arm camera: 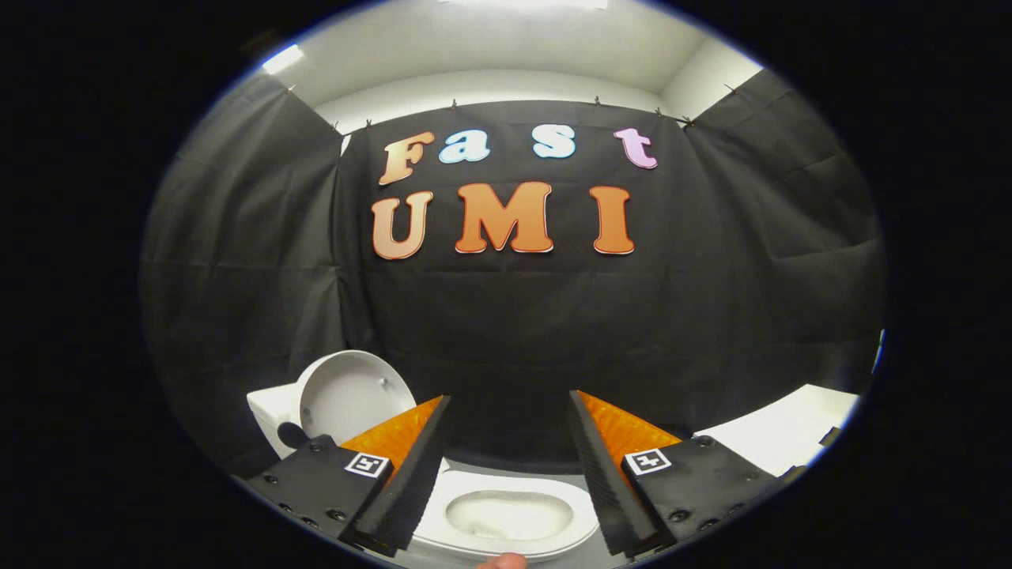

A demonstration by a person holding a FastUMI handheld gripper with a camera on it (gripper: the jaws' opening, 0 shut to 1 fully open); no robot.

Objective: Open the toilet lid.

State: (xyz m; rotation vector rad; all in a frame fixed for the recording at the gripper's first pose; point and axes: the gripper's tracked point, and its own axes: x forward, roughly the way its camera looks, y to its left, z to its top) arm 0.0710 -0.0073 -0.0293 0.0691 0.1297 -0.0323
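Toilet lid stands raised, a white rounded disc tipped up and back, its inner face turned toward the camera, with a small dark fitting near its right rim; it leans at the rear left of the toilet, beyond the left finger and partly hidden behind that finger's upper end; just left of the lid a white tank shows, with a dark round spot low on its front; the toilet seat lies flat below, a white oval ring around a pale bowl opening, seen between the two fingers and under their tips; the gripper is spread wide, its fingers well apart and pressing on nothing, the gap between them taken up by the dark cloth wall and the seat; each finger carries a small square black-and-white marker near its base; the pattern on them is not readable as words; a fingertip of a person peeks in at the near edge of the seat; to the right, beyond the right finger, a white flat surface runs toward the booth's side, with a small dark object at its far right end, too small to tell what it is; black cloth hangs around the booth, pinned by clips along its top edge; above it a white wall and ceiling with a bright light strip
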